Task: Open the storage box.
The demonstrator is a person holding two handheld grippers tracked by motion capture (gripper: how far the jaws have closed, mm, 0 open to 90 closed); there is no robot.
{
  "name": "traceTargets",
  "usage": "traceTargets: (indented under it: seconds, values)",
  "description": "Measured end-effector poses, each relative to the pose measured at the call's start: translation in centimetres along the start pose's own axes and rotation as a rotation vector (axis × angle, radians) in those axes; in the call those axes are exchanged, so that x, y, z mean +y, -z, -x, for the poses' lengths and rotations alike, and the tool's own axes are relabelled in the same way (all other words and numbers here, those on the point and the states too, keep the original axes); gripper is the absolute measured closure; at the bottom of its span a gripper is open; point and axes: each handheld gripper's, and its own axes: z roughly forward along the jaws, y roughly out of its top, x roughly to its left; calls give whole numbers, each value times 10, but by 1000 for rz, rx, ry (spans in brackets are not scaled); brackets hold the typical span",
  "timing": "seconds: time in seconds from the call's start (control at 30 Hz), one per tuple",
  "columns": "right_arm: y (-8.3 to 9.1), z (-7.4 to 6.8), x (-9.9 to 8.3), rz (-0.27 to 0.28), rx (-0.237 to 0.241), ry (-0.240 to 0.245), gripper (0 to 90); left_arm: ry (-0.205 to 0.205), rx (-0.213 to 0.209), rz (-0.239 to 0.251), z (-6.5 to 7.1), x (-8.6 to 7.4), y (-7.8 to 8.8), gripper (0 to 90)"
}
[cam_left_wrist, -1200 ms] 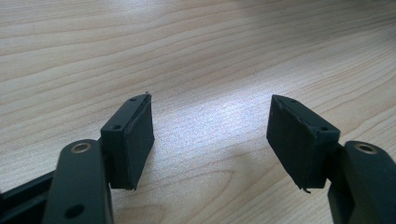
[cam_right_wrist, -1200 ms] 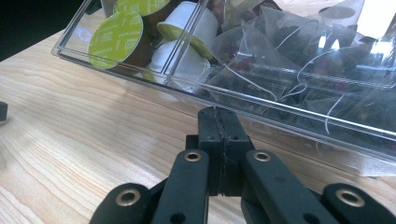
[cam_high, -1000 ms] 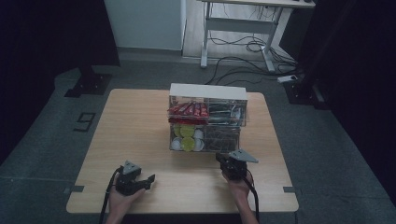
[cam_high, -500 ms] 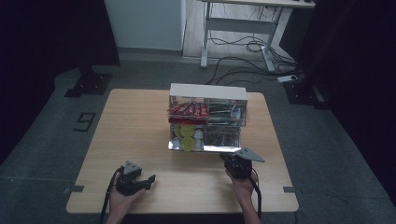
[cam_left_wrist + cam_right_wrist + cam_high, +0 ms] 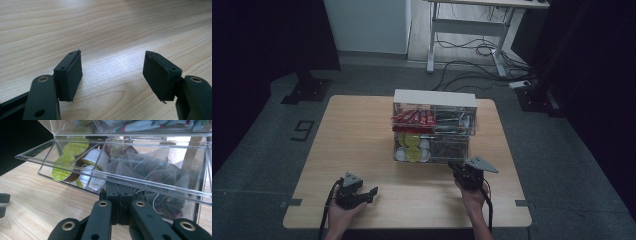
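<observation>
The right gripper (image 5: 119,202) has its black jaws pressed together, tips right at the front lip of the clear plastic two-tier organiser box (image 5: 434,127) (pods and tea bags inside) mid-tabletop, toward the far edge. The left gripper (image 5: 112,72), jaws spread, sits by the light wooden tabletop's (image 5: 362,135) near-left corner.

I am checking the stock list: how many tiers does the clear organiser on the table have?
2. The clear organiser has an upper tier holding red packets, and a lower drawer holding capsules at its left and tea bags at its right.
</observation>
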Motion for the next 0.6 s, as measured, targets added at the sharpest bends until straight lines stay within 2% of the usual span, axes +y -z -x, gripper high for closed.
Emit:
traceTargets:
  seconds: [0.6]
  values:
    - [2, 2, 15, 42, 5, -7, 892, 4, 2, 4, -1, 1, 2, 318]
